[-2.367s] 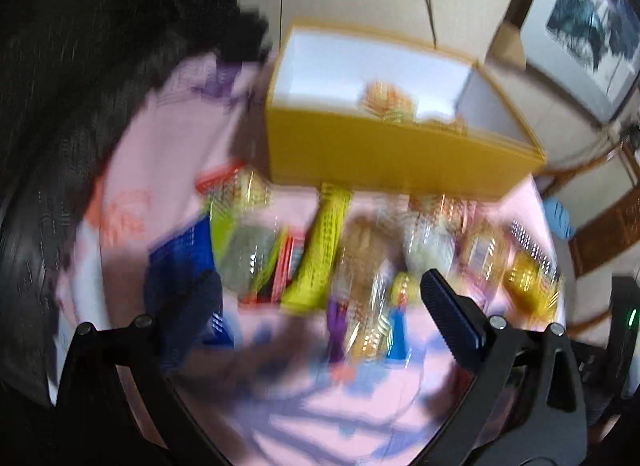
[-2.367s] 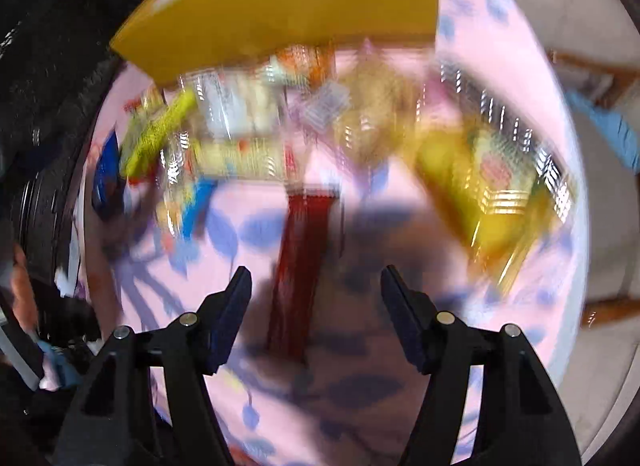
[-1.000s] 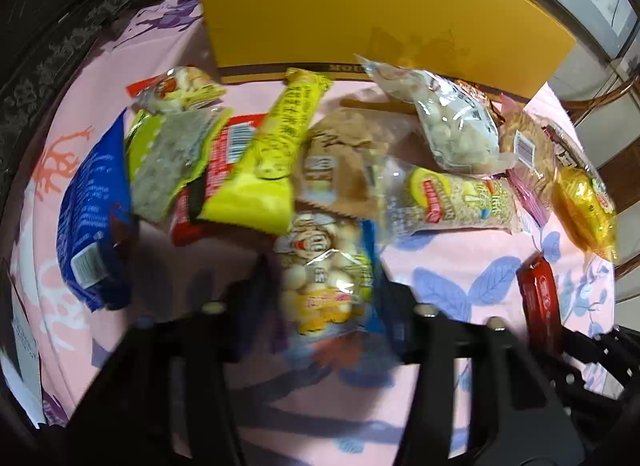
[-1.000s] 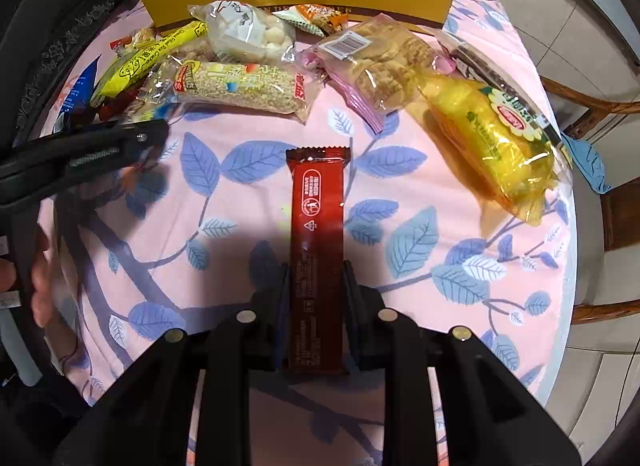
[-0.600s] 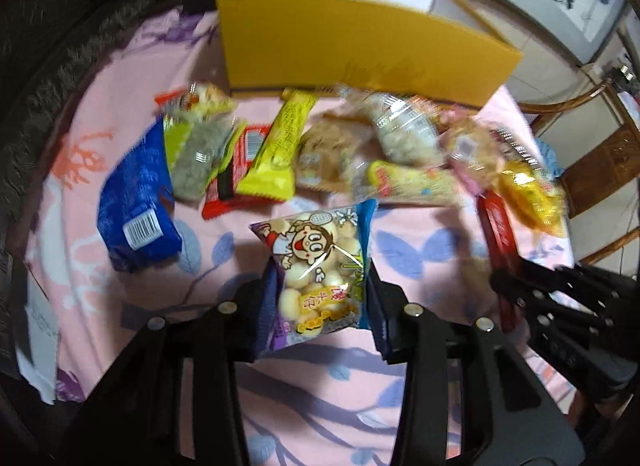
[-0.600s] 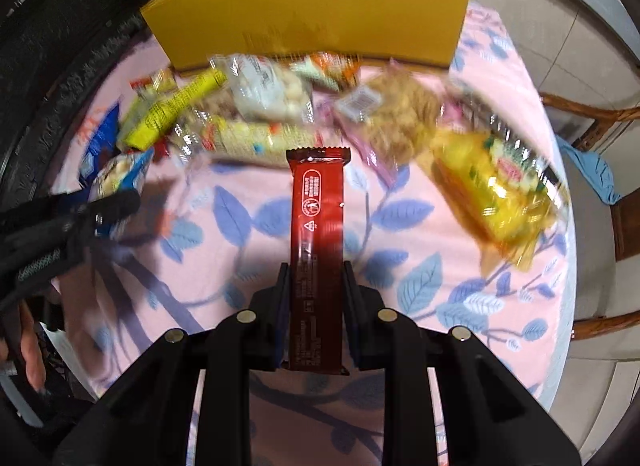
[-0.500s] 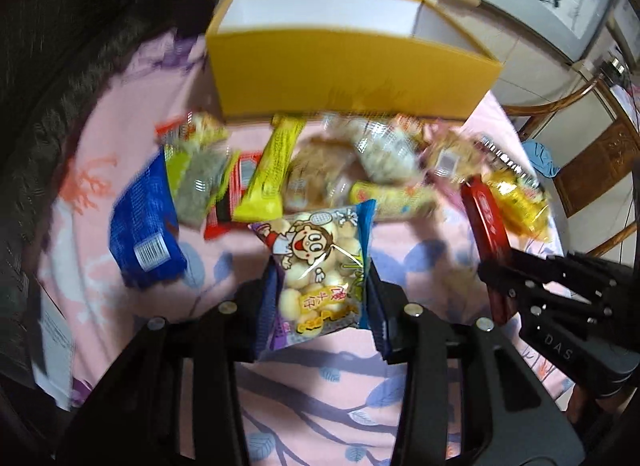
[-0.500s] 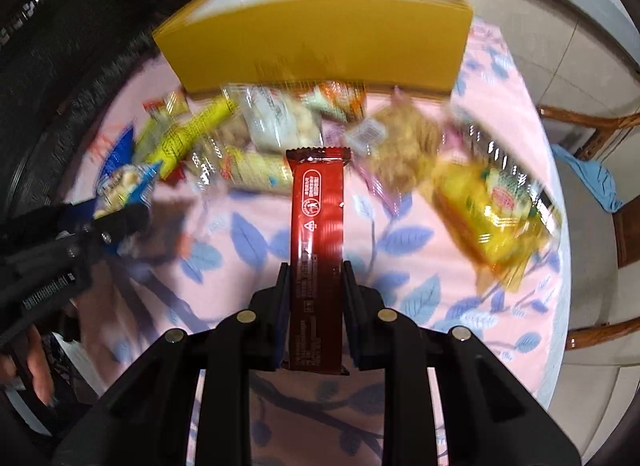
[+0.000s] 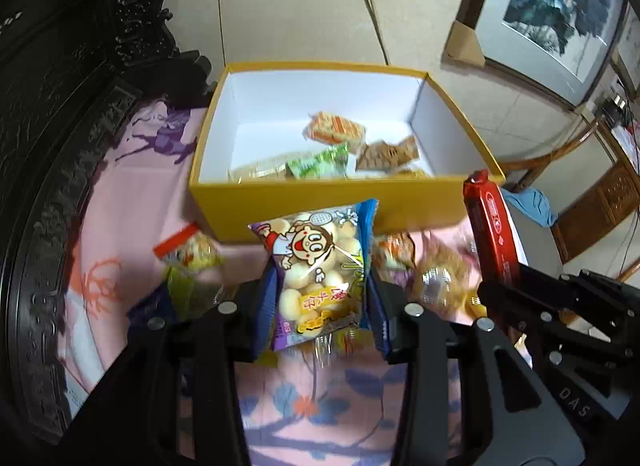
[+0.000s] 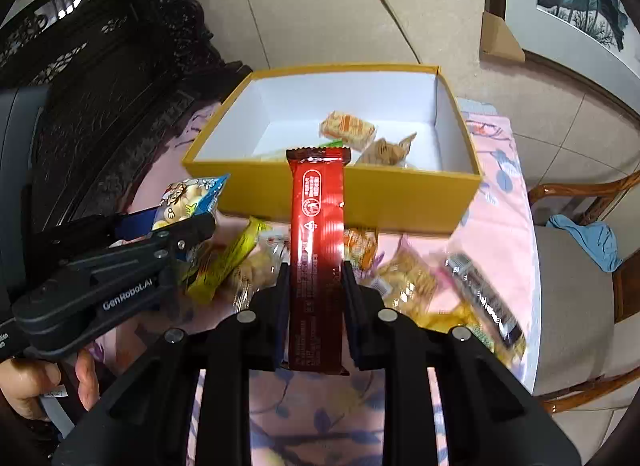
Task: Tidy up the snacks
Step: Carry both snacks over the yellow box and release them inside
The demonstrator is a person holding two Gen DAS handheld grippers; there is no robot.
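Note:
My left gripper (image 9: 320, 286) is shut on a cartoon bag of round biscuits (image 9: 316, 266), held in the air just in front of the open yellow box (image 9: 328, 197). My right gripper (image 10: 314, 278) is shut on a red snack bar (image 10: 318, 234), also raised in front of the yellow box (image 10: 400, 201). The bar shows in the left wrist view (image 9: 492, 225) and the biscuit bag in the right wrist view (image 10: 188, 197). The box holds several packets, among them an orange wafer pack (image 9: 336, 127). More snacks (image 10: 404, 278) lie on the pink cloth below.
The pink leaf-patterned tablecloth (image 10: 504, 225) covers a round table. A dark carved cabinet (image 9: 60, 65) stands at the left. A wooden chair with a blue cloth (image 10: 588, 238) stands at the right. A framed painting (image 9: 560, 13) leans at the back right.
Both grippers went from open to shut on their snacks, lifted them off the cloth and rose toward the box, so its inside now shows.

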